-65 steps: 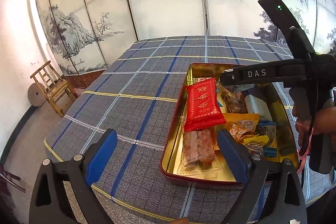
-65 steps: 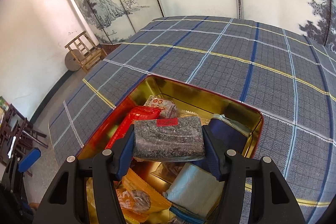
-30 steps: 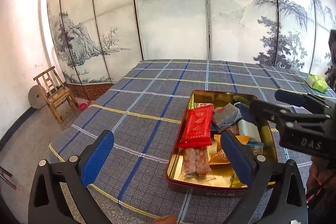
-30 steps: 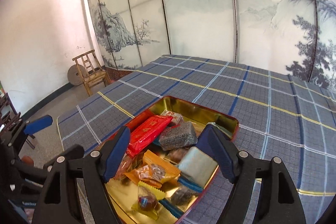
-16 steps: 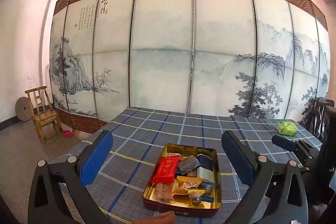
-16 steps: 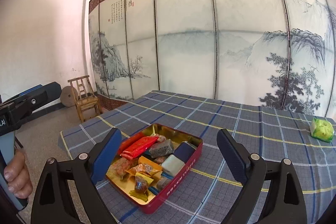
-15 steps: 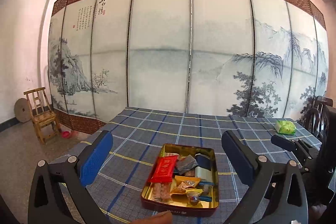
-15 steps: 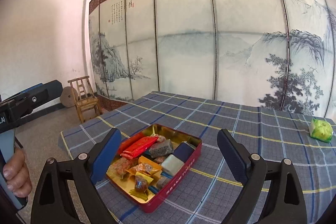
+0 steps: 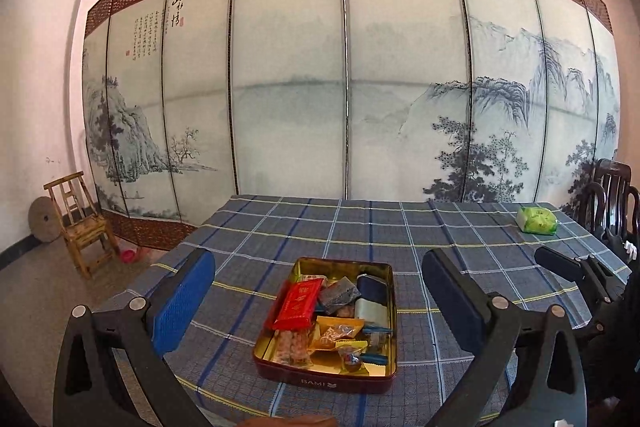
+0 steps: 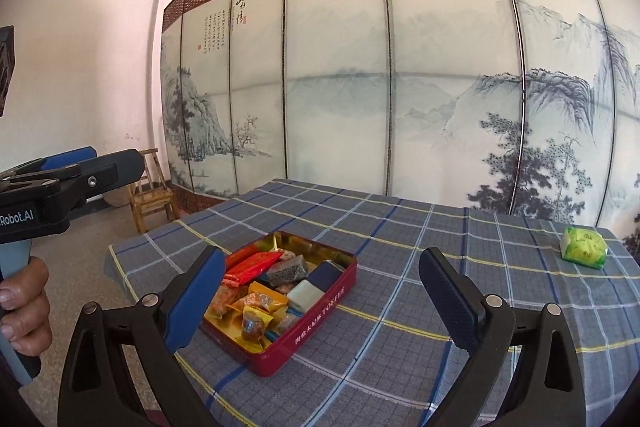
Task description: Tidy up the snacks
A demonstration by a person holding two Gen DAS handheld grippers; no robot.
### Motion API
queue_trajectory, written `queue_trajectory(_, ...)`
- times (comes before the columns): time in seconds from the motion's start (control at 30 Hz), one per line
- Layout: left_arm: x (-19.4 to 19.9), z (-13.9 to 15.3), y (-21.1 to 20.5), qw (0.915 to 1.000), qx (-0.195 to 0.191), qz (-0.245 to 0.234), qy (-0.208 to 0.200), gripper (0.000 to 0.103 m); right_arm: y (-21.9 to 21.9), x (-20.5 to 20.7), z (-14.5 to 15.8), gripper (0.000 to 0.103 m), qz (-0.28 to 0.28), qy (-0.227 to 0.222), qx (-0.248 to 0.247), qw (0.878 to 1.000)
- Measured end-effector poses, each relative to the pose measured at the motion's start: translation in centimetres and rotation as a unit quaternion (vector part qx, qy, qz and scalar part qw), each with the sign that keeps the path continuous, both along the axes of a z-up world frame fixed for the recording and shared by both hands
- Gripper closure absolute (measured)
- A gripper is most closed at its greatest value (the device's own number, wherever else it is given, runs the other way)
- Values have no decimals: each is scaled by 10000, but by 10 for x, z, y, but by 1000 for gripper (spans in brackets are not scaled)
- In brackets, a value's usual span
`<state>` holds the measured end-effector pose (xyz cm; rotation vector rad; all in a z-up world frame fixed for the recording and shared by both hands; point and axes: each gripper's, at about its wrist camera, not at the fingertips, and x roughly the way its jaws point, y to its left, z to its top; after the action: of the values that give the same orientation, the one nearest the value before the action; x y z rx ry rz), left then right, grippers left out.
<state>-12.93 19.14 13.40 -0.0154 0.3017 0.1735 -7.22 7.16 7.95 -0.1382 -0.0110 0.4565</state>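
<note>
While both tongs gape empty, the snack tin lies lengthwise toward the screen.

Home dining room: painted folding screen is lining the wall, checked tablecloth covering table, bamboo chair standing aside.

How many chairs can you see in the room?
2 for certain: a small bamboo chair on the floor left of the table, beside the screen, and a dark wooden chair at the table's far right edge. More may be hidden behind it.
</note>
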Motion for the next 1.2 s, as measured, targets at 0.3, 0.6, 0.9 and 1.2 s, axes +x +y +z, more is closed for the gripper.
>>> queue_trajectory(0.3, 10, -16, 6, 9994, -72, 127, 305, 0, 3, 2, -3, 4, 27, 78, -37, 10000)
queue_trajectory(0.6, 17, -29, 10, 9985, -70, 222, 487, 0, 6, 3, -6, 3, 74, 130, -83, 9999)
queue_trajectory(0.9, 26, -39, 9, 9976, -47, 248, 648, 0, 3, 10, -13, 3, 61, 276, -89, 9996)
queue_trajectory(1.2, 41, -51, 10, 9964, -32, 254, 808, 0, -22, 39, -26, 3, -86, 755, 74, 9971)
